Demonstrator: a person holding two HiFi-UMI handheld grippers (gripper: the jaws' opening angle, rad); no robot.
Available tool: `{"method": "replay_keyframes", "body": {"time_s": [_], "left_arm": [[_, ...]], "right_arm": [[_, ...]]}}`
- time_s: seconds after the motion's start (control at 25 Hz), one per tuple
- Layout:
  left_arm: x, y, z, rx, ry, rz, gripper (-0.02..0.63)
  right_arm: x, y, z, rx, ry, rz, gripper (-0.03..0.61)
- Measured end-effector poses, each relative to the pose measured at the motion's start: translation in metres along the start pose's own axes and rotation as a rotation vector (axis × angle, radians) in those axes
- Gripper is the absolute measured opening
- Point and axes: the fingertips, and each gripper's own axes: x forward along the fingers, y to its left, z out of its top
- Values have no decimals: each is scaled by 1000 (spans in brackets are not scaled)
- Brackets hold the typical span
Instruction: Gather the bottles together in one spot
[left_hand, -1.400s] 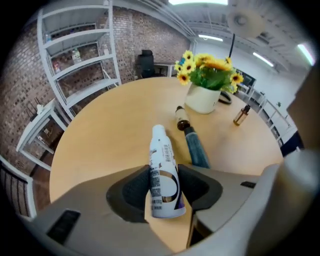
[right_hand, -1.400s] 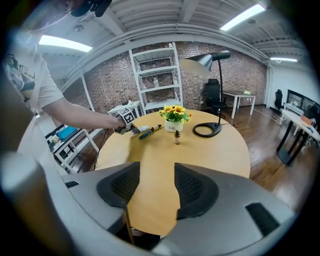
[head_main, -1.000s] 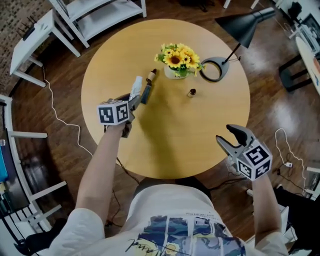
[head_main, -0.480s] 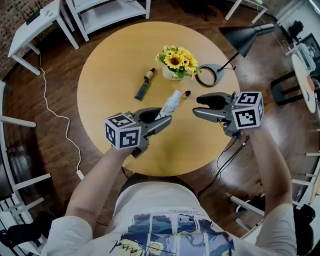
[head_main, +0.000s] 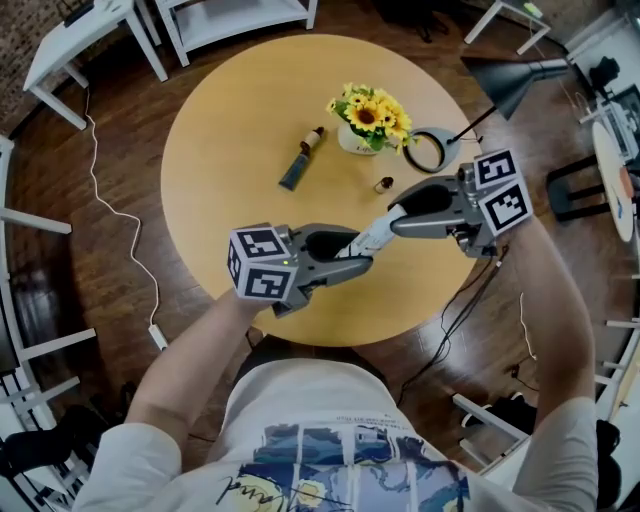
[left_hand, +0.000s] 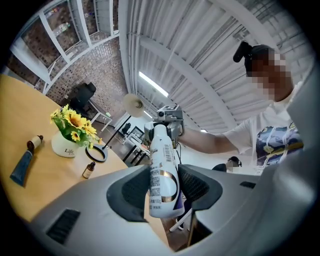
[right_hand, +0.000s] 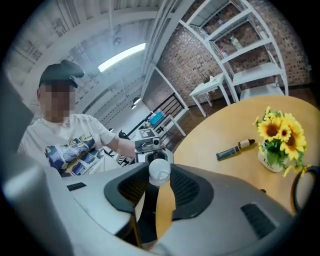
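Hanging between left tongs (head_main: 362, 251) and just-closing right tongs (head_main: 395, 221): white bottle (head_main: 374, 237).

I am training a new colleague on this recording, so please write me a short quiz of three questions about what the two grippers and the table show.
1. Which part of the white bottle does the right gripper grip? A the cap end; B the base; C no part.
2. True or false: the left gripper is empty.
3. Which two containers are on the table near the pot of sunflowers?
Key: 1 A, its jaws have just been closing on the cap. 2 False, it holds the bottle's body. 3 The small brown bottle and the blue tube.
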Motion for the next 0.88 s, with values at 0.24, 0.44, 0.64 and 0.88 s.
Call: {"method": "replay_keyframes", "body": {"time_s": [0.24,0.44,0.64,0.88], "left_arm": [[1,6,-12,24,40,27,186],[-1,21,-19,65,74,122,189],[-23,42,-24,37,72,245,187],[-55,55,-37,-12,55,327,186]], "right_arm": [[8,3,-2,-85,47,-34,121],[9,-1,-9,-168,108,-110,123],[3,-18,-19,-249,195,-231,129],[-26,-56,-43,-271,279,-418,129]]}}
